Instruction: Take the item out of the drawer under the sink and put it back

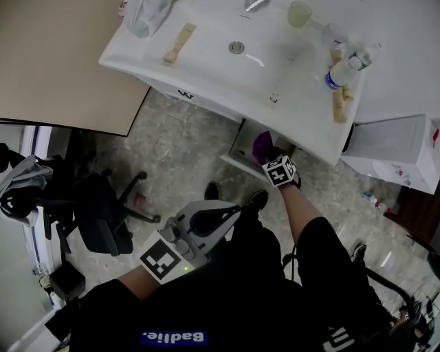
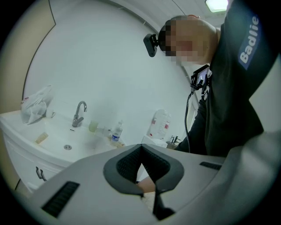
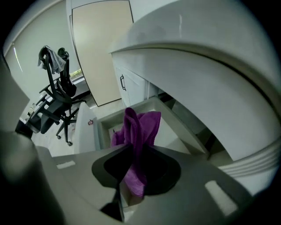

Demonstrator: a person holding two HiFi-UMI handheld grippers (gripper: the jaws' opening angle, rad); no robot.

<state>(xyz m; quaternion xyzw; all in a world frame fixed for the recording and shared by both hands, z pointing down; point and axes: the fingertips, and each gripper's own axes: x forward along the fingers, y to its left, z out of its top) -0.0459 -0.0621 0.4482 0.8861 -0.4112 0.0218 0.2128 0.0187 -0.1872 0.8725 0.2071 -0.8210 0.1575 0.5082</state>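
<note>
Nearest, my left gripper (image 2: 147, 190) hangs over my lap, jaws together on nothing. Ahead, my right gripper (image 3: 131, 173) is clamped on the purple cloth (image 3: 139, 126), dangling above the open white drawer (image 3: 172, 113). The white ceramic sink (image 1: 206, 65) overhangs that drawer. A black office chair (image 1: 103, 214) stands left.

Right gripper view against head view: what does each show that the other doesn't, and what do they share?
Only the right gripper view: the right gripper's jaws shut on a fold of the purple cloth, and the inside of the open drawer. Only the head view: the left gripper over the person's lap, and the sink top with bottle, cup and drain. Both: cloth, drawer, right gripper, office chair.
</note>
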